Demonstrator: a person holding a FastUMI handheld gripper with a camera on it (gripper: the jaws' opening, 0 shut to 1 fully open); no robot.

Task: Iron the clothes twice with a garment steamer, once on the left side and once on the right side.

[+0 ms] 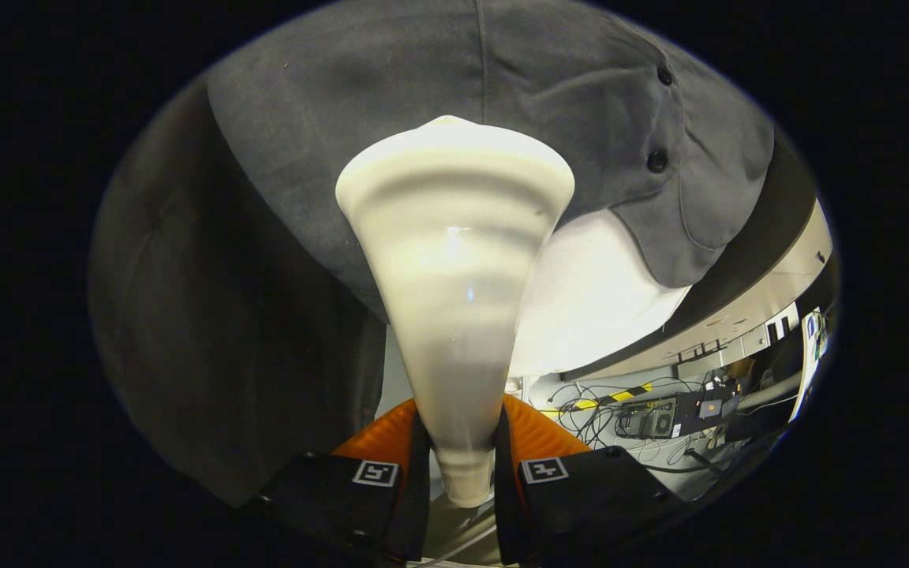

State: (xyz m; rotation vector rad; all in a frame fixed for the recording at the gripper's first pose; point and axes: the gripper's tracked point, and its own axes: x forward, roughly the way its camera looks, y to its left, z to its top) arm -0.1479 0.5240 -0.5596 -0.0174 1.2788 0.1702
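Both fingers of my gripper (461, 473) clamp the steamer (454, 260) by its narrow neck; its long axis runs straight ahead, flared head meeting the grey shirt (344, 87).

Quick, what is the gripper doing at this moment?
Gripper: shut on the steamer head, both fingers pressing its narrow neck, its wide end at the grey garment.

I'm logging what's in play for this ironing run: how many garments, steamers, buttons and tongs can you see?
Grey garment: 1
Dark buttons on it: 2
Cream garment steamer head, its wide end toward the garment: 1
Tongs, both fingers pressed on the steamer's narrow neck: 1
Total: 5
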